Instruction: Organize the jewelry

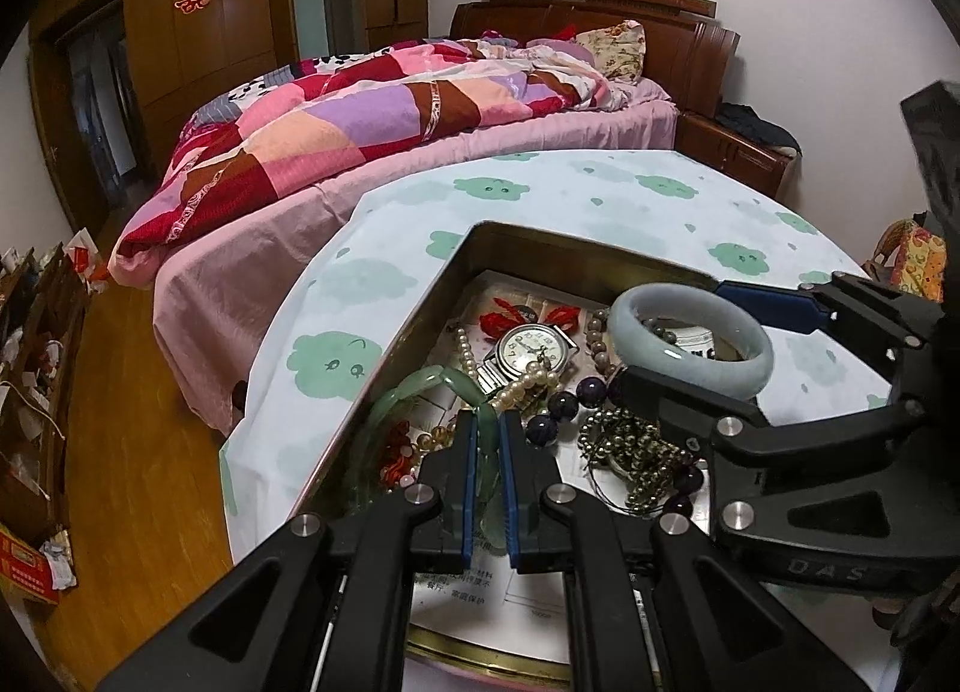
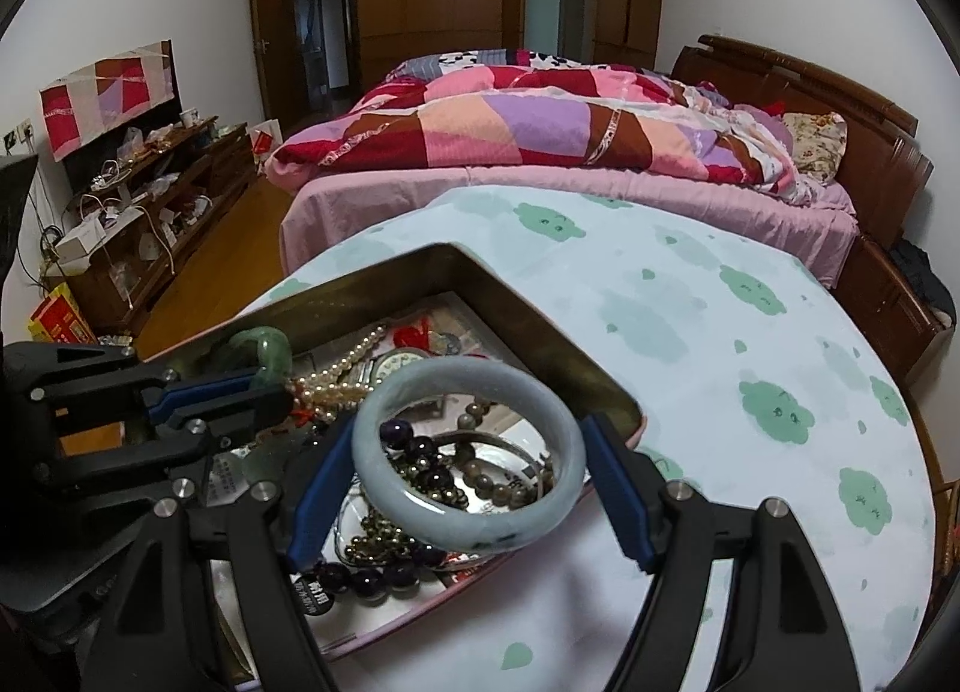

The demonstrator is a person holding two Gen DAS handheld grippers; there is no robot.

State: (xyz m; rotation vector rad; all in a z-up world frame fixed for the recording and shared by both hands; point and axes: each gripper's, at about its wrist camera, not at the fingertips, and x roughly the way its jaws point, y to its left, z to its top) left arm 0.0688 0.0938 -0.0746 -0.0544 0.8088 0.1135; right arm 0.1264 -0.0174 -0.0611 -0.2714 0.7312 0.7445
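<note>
An open metal tin [image 1: 414,326] [image 2: 540,326] on the table holds a heap of jewelry: a silver watch [image 1: 531,347], a pearl string [image 1: 528,383], purple beads [image 1: 567,392] and bronze bead strands [image 1: 630,440]. My left gripper [image 1: 487,422] [image 2: 273,386] reaches into the tin's near left side, shut on a green jade bangle [image 1: 414,386] [image 2: 258,347] that stands on edge. My right gripper [image 2: 468,428] [image 1: 672,332] is shut across a pale grey-blue bangle [image 2: 420,530] [image 1: 696,359]. Its blue pads [image 2: 321,488] press on both sides and hold the bangle just above the tin's right part.
The table wears a white cloth with green cloud prints [image 1: 600,200] [image 2: 720,362], bare to the right of and beyond the tin. A bed with a patchwork quilt [image 2: 540,128] stands right behind the table. A cluttered low cabinet [image 2: 150,200] lines the left wall.
</note>
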